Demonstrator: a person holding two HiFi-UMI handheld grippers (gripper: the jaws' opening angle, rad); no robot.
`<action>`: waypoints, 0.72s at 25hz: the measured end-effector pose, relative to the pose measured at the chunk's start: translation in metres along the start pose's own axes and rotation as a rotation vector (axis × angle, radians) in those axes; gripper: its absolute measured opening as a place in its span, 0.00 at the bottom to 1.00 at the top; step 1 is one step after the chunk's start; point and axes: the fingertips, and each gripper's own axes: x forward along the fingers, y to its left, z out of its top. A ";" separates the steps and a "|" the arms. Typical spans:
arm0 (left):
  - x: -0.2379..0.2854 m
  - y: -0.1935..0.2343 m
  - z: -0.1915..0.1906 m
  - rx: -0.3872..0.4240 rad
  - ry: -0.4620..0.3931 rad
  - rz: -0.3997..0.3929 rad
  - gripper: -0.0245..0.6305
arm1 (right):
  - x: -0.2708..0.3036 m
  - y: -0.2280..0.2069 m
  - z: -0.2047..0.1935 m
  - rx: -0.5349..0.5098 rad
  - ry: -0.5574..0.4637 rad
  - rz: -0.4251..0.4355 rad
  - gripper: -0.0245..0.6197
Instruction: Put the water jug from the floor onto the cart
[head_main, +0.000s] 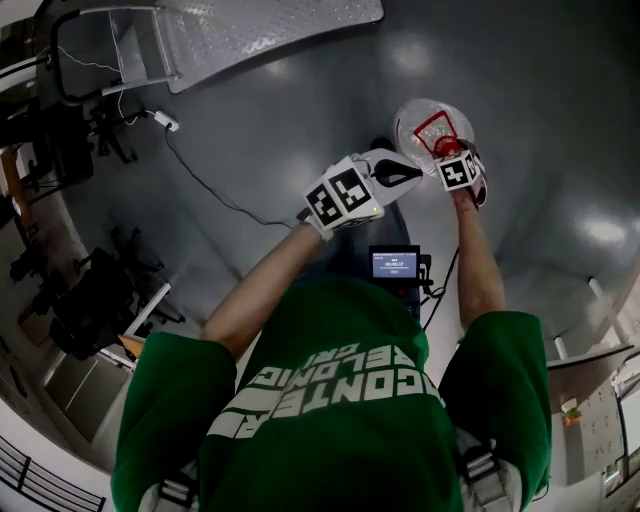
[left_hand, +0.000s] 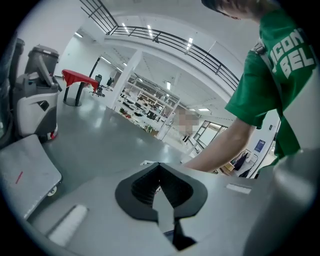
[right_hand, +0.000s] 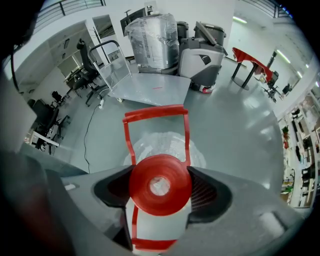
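Clamping the water jug (right_hand: 162, 145) just under its red cap (right_hand: 160, 186), the right gripper (right_hand: 160, 192) has its jaws partly closed, one dark pad pressed to each side of the neck. The clear body hangs below the jaws over the grey floor (right_hand: 240, 130); I cannot tell whether it touches the floor. A red handle (right_hand: 156, 114) arches across the side of the jug facing the cart (right_hand: 150, 90). The jug sits well apart from the cart, with bare floor between them. The left gripper (left_hand: 160, 180) is clenched on nothing, its jaws pressed together. It hangs beside the jug, on the side away from the cart.
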 end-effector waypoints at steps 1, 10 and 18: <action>0.001 0.003 0.007 0.006 -0.004 0.008 0.05 | -0.004 -0.006 0.007 -0.010 -0.005 0.002 0.50; 0.002 0.020 0.027 0.011 -0.060 0.094 0.05 | -0.026 -0.039 0.054 -0.091 -0.049 0.010 0.50; -0.017 0.015 0.048 0.051 -0.100 0.131 0.05 | -0.056 -0.042 0.082 -0.135 -0.029 -0.026 0.50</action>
